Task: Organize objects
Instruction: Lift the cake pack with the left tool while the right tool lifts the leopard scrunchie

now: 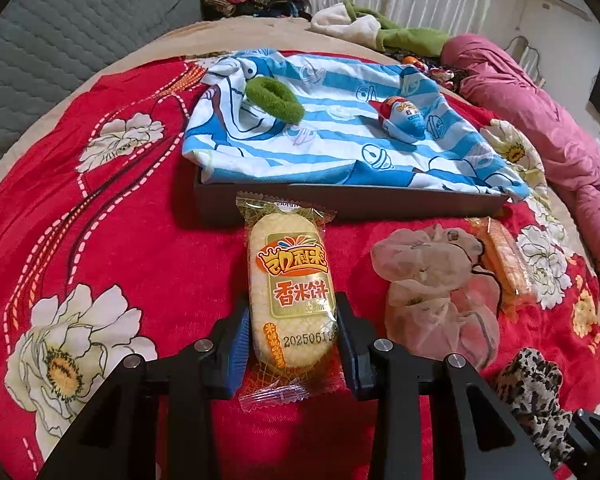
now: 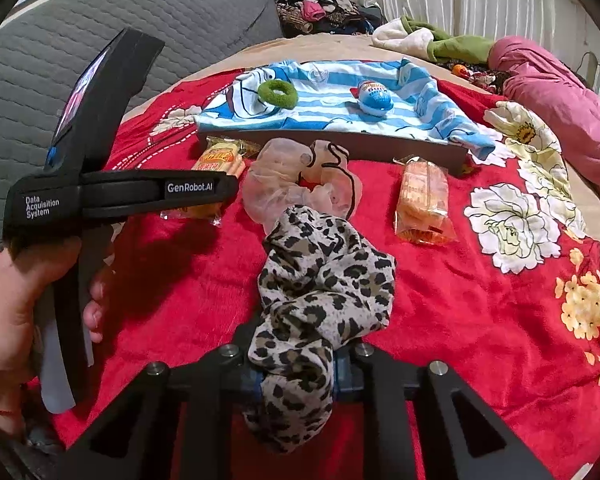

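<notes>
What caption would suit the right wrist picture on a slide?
Right gripper shut on a leopard-print scrunchie lying on a red floral blanket.

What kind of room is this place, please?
Most likely a bedroom: the work surface is a bed under a red floral blanket, with a pink quilt beside it and a clothes pile behind.

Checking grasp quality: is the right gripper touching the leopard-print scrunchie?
Touching. The right wrist view shows the right gripper with its blue pads pinching the leopard-print scrunchie, bunching the fabric between them.
</notes>
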